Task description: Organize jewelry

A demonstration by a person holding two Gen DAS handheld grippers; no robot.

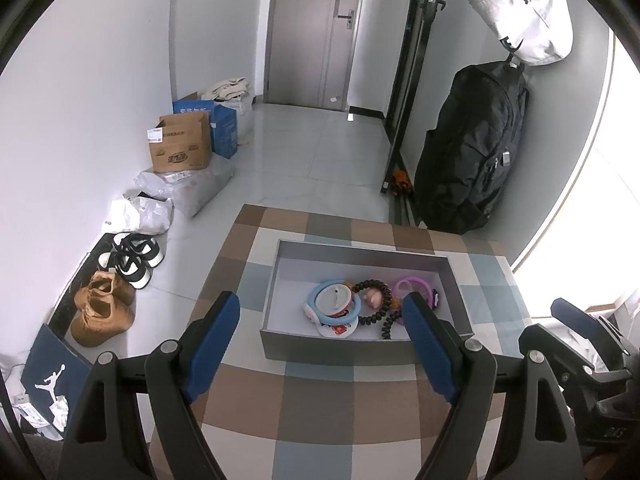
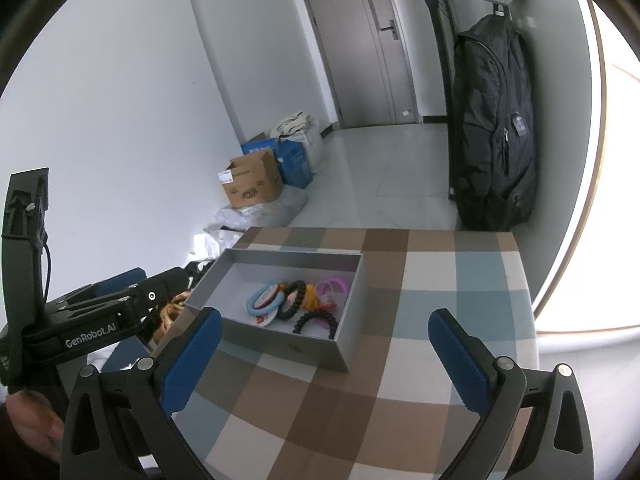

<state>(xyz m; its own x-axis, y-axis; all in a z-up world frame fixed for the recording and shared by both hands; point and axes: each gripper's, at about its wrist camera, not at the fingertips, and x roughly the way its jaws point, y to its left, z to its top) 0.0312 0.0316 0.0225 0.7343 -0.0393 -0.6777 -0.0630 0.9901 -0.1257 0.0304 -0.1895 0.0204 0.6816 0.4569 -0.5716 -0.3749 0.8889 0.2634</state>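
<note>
A shallow grey box [image 1: 360, 346] [image 2: 280, 342] sits on a checked tablecloth [image 1: 320, 420] [image 2: 400, 380]. Inside lie a light blue ring [image 1: 335, 299] [image 2: 266, 300], a black beaded bracelet [image 1: 378, 300] [image 2: 294, 298], a pink ring [image 1: 412, 288] [image 2: 334, 286], a round badge and other small pieces. My left gripper [image 1: 320, 308] is open, held above the table just short of the box's near wall, nothing between its blue pads. My right gripper [image 2: 326, 324] is open too, nearer the table's front and to the right of the box, empty. A hand holds the left gripper's body [image 2: 100, 320].
The table's far edge drops to a tiled floor. Shoes [image 1: 104, 308], cardboard boxes [image 1: 182, 144] [image 2: 252, 184] and white bags line the left wall. A black backpack [image 1: 472, 148] [image 2: 496, 128] hangs at the right by a bright window.
</note>
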